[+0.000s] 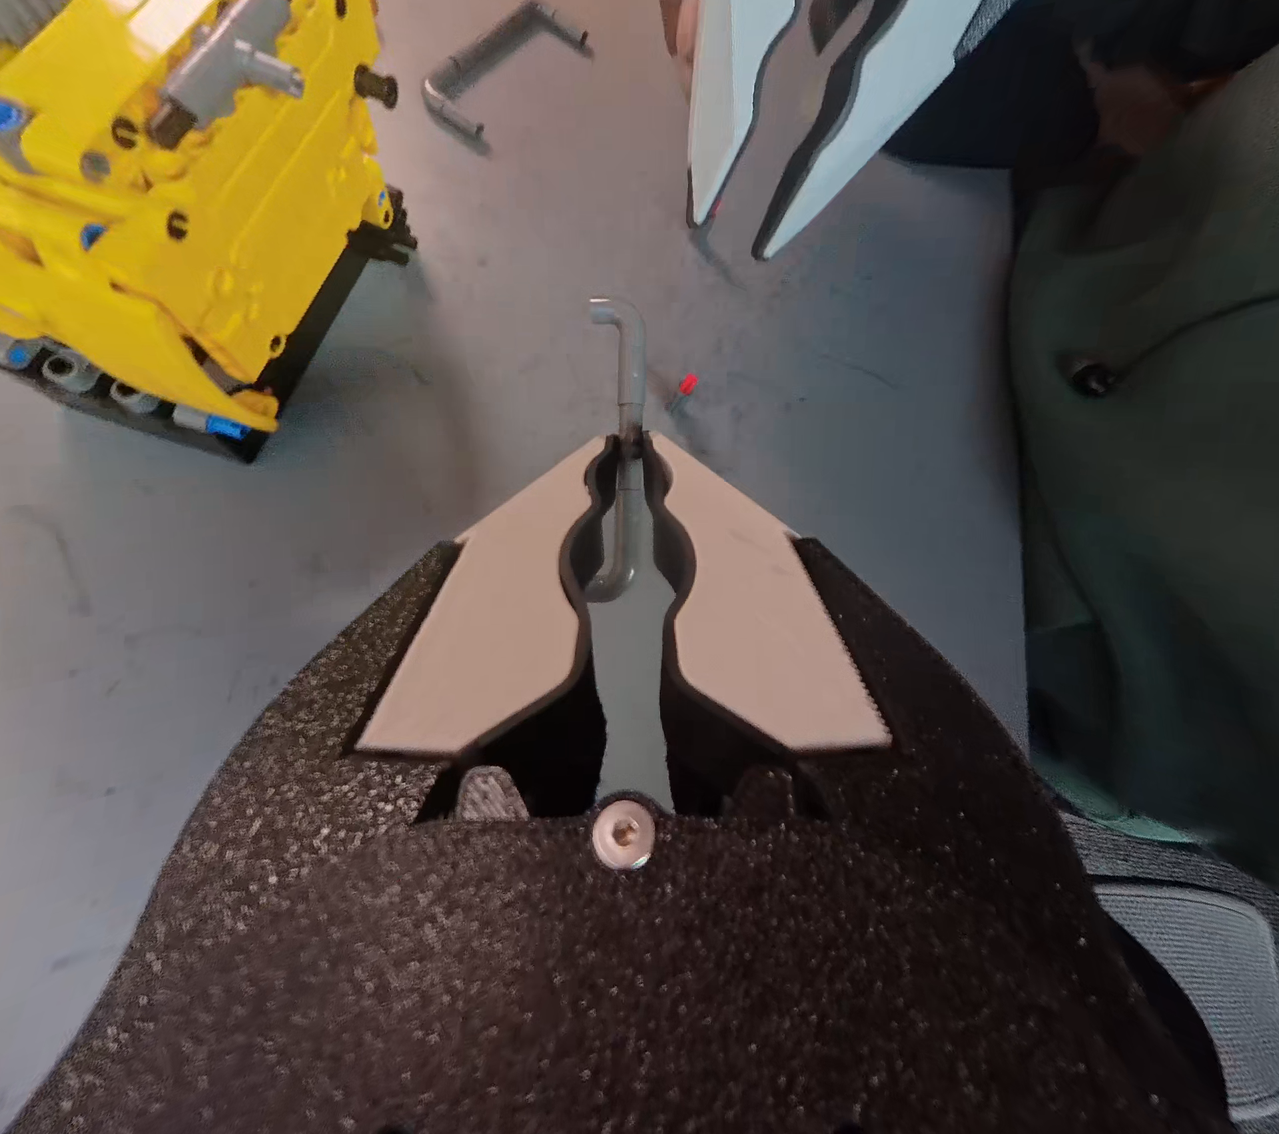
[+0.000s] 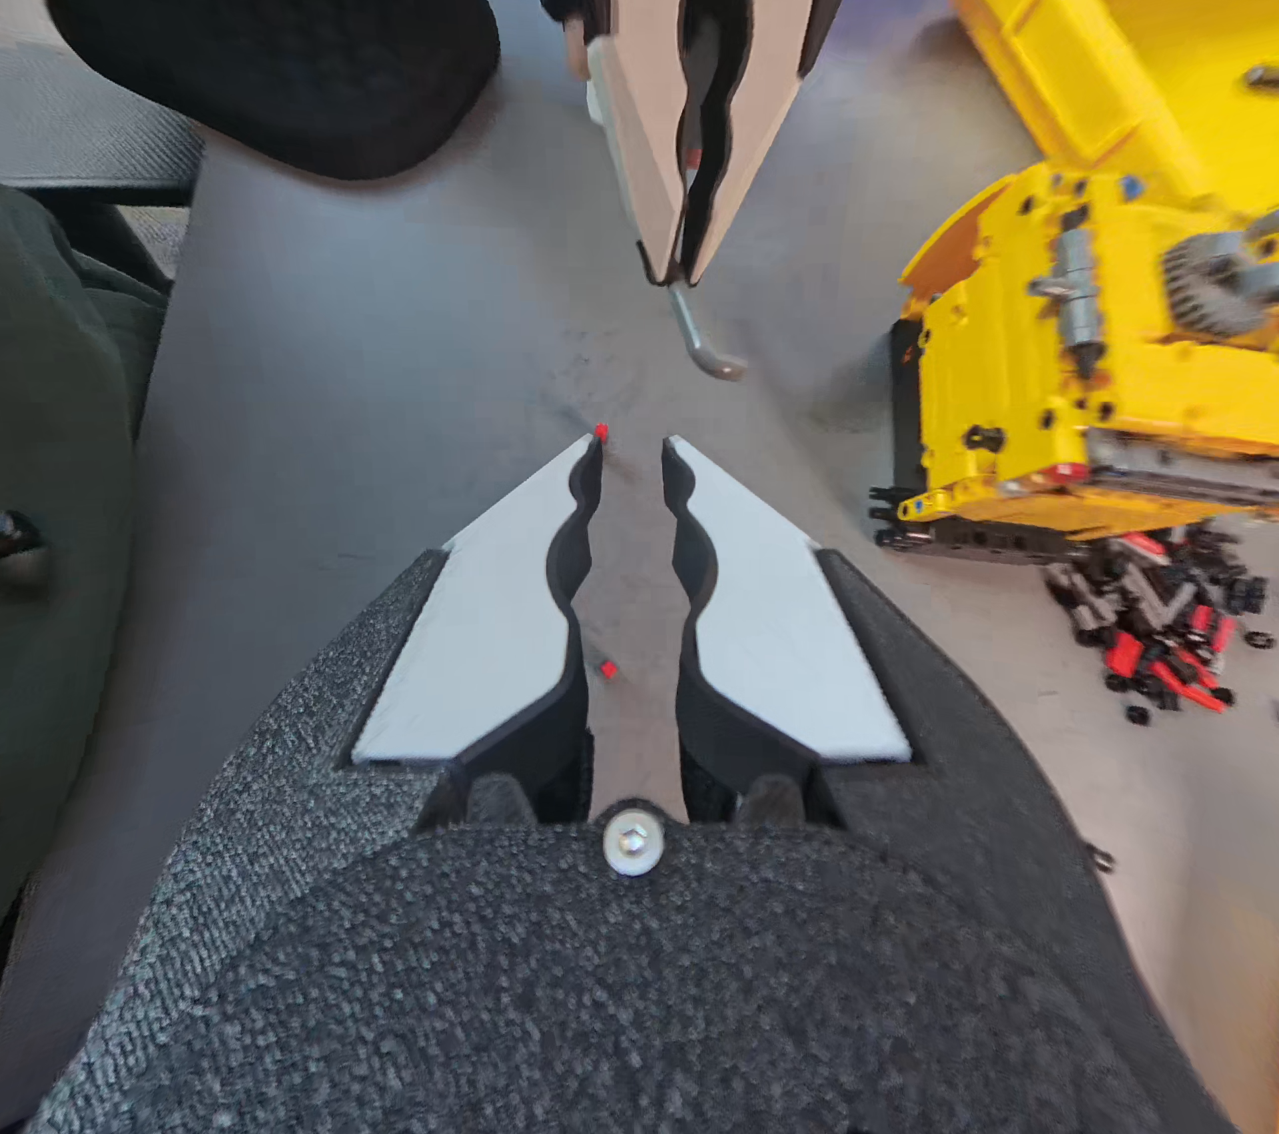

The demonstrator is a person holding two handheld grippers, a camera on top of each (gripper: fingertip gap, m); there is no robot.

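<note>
While the left gripper pinches a thin grey plastic rod with bent ends between its tan jaws, the rod's forward part projects beyond the tips above the grey tabletop, ending in a short hook, and its rear bend lies in the hollow between the jaws. The right gripper, with white-faced jaws spread apart and nothing between them, hovers over the table; a tiny red piece sits at its left fingertip, and a second small red piece shows on the table in the gap between the jaws. A second grey bent rod lies flat beyond, near a large yellow toy-brick vehicle model. A loose heap of black and red brick parts lies beside the model. Bare tabletop separates the two grippers, and the table's edge runs along the side where a person's dark green clothing appears.
</note>
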